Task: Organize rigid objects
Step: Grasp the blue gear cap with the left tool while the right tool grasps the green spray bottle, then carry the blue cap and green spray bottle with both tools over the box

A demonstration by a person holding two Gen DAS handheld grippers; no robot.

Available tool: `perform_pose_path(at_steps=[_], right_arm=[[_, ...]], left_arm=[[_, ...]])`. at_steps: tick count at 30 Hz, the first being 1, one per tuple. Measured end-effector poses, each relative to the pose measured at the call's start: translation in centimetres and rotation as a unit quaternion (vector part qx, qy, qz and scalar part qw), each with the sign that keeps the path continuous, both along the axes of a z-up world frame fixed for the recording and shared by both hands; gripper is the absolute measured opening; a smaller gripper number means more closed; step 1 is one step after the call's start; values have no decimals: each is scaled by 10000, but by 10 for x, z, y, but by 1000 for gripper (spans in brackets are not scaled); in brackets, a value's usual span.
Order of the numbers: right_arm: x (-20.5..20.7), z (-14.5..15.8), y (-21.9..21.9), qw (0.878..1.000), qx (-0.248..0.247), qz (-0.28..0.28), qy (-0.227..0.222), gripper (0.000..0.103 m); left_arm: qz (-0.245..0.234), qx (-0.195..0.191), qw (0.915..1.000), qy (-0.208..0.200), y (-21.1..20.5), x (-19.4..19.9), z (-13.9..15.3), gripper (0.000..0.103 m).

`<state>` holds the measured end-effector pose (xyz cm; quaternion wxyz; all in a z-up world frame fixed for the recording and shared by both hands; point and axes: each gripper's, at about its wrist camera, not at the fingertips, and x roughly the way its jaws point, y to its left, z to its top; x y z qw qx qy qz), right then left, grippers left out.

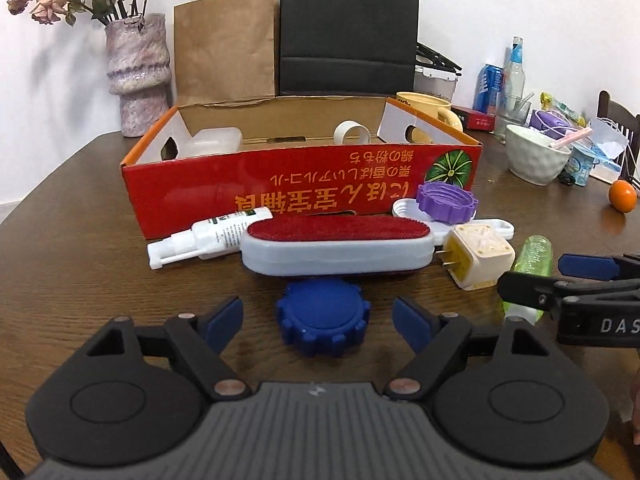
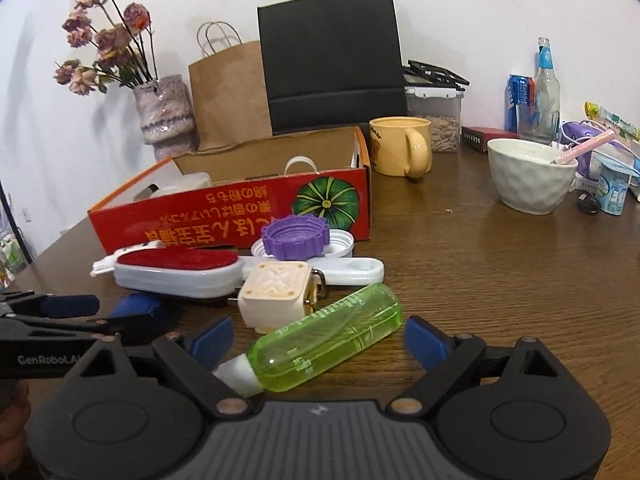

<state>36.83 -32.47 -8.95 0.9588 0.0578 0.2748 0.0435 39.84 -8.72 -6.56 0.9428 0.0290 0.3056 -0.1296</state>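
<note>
The left gripper [image 1: 318, 322] hangs low over the dark brown wooden table [image 1: 80, 264] with its blue-padded fingers spread wide apart, and a round blue plastic lid with a toothed rim [image 1: 322, 316] lies flat on the wood between them, touching neither pad. The right gripper [image 2: 318, 340] is likewise wide apart, its fingers either side of a translucent green plastic bottle with a white cap [image 2: 320, 344] that lies on its side, slanted, cap end toward the camera; whether the left pad touches the cap cannot be told. Just beyond the blue lid lies a long white lint brush with a red velvet face [image 1: 338, 246], and beside its left end a white spray bottle with a green label [image 1: 208, 236] lies flat. To the right of the brush sits a cream square plug adapter [image 1: 478, 256] tipped with its prongs toward the brush. Behind it a purple toothed ring cap [image 1: 446, 202] rests on a white flat opener-like tool [image 2: 352, 272]. All of these lie in front of a red cardboard box with orange lettering and a green pumpkin picture [image 1: 280, 192], open at the top, which holds a white plastic container [image 1: 212, 140] and a white tape ring [image 1: 352, 132]. Behind the box stand a brown paper bag [image 1: 224, 48], a black paper bag [image 1: 348, 28] and a mottled pink vase of dried roses [image 1: 138, 76]. To the right are a yellow mug [image 2: 400, 146] and a white bowl [image 2: 532, 176].
</note>
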Motion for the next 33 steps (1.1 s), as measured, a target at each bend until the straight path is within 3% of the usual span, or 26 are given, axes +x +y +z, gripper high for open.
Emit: perform_pose_path(at_steps=[3, 5, 8, 10, 13, 17, 20, 22, 28, 33], right_arm=[[2, -1, 0, 10000, -39, -26, 50, 86], [1, -2, 0, 9999, -104, 6, 89, 79], [-5, 0, -4, 9998, -110, 89, 149, 63], [-9, 3, -5, 9995, -256, 91, 178, 51], [-10, 4, -9, 9991, -392, -7, 189, 48], [7, -1, -14, 9982, -488, -99, 332, 48], [11, -1, -14, 9977, -576, -143, 332, 43], [5, 0, -14, 9975, -620, -140, 320, 34], [-38, 21, -14, 9984, -567, -43, -46, 31], [-84, 50, -5, 9963, -707, 148, -469, 30]], left_arm=[[-15, 69, 10000, 22, -6, 4, -3, 80], [-19, 157, 9999, 69, -9, 6, -6, 66], [27, 196, 9998, 62, -10, 4, -7, 55], [49, 101, 9999, 119, -7, 2, -5, 56], [26, 14, 9999, 167, -4, -5, -4, 55], [21, 223, 9997, 75, -13, -4, -6, 55], [-9, 238, 9997, 43, -15, -9, -5, 55], [-7, 195, 9998, 0, -12, -18, -2, 55], [75, 328, 9974, -643, -2, -67, 28, 55], [308, 134, 9925, -1175, 16, -115, 65, 55]])
